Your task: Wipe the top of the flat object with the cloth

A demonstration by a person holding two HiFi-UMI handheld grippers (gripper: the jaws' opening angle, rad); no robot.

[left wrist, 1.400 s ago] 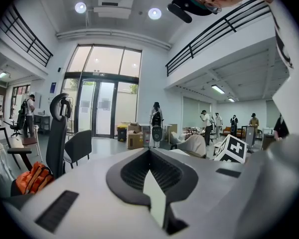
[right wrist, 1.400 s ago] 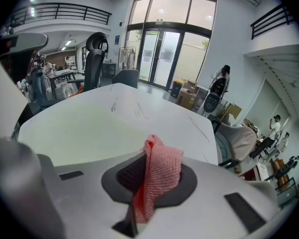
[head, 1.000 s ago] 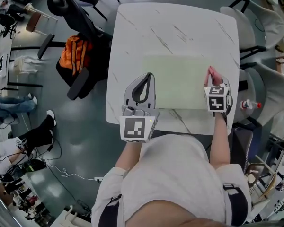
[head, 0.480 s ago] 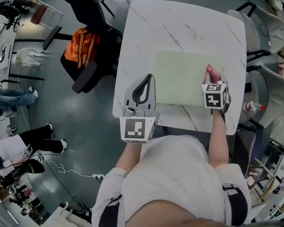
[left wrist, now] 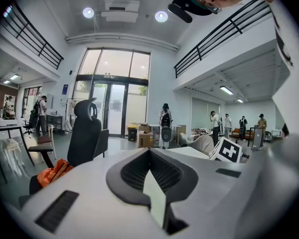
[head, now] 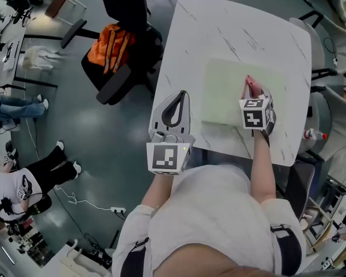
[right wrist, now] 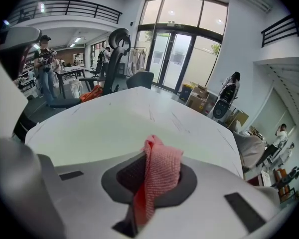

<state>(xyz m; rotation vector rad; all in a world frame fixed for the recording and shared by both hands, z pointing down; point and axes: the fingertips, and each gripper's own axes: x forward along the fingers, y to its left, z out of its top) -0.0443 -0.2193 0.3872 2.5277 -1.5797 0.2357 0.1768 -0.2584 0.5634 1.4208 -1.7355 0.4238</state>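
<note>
A pale green flat mat (head: 225, 91) lies on the white marbled table (head: 219, 27). My right gripper (head: 249, 92) is over the mat's right half, shut on a pink cloth (head: 251, 87). In the right gripper view the cloth (right wrist: 159, 168) sticks up out of the closed jaws, with the mat (right wrist: 104, 126) spread ahead. My left gripper (head: 180, 95) is held at the table's left edge, beside the mat. Its jaws are shut with nothing between them, as the left gripper view (left wrist: 149, 156) also shows.
A black office chair with an orange bag (head: 112, 48) stands left of the table. Grey chairs (head: 334, 114) and a bottle (head: 311, 134) are at the right. People stand farther off at the left (head: 11, 183). The table's front edge is close to the person's body.
My right gripper has carried the pink cloth leftward, from the mat's right edge onto the mat. The left gripper holds its pose, still shut.
</note>
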